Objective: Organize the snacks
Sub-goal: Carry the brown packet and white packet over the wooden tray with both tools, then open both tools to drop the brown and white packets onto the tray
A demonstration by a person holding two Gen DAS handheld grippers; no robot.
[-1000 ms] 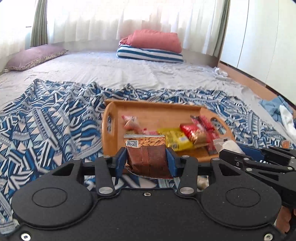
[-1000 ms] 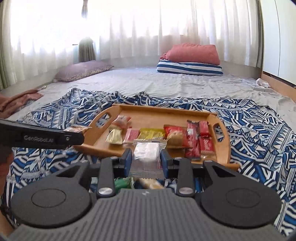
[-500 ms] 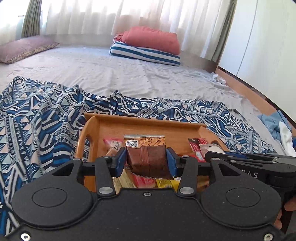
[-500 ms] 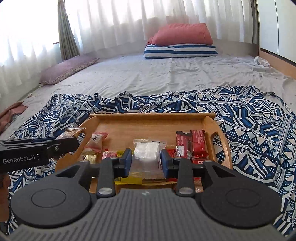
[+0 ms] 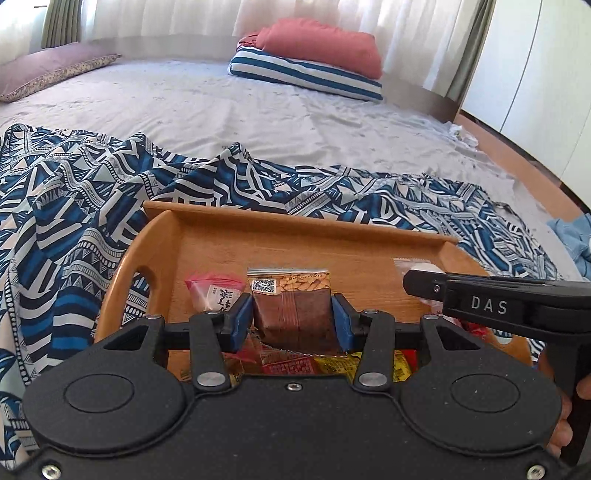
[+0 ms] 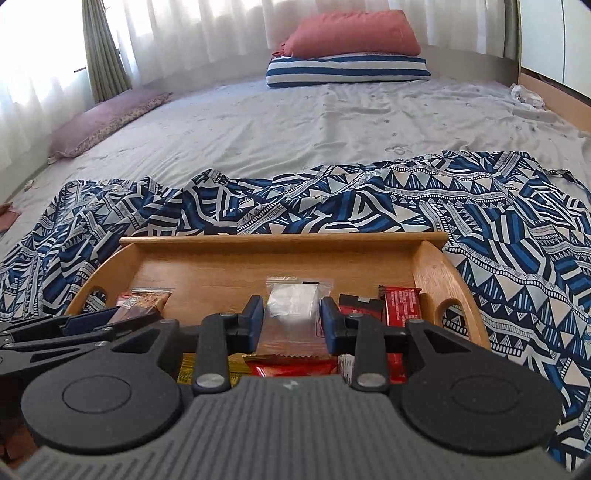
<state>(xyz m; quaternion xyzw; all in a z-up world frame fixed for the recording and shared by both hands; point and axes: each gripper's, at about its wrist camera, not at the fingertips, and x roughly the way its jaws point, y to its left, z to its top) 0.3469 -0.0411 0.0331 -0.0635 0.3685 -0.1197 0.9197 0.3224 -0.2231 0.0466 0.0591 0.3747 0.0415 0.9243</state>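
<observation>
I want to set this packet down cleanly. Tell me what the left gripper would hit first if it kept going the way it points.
Probably the bare wooden floor of the tray, just beyond the brown snack packet that the left gripper holds; the tray's far wall comes after. Depth is hard to judge.

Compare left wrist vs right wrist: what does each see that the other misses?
Left wrist only: the left gripper shut on the brown peanut snack pack, a pink packet beside it on the tray, and blue clothing at the far right edge.

Right wrist only: the right gripper shut on the clear packet with white contents, and the red bars at the tray's right end.

Both: the wooden tray on the blue patterned cloth, the red and striped pillows, the purple pillow, the curtains.
</observation>
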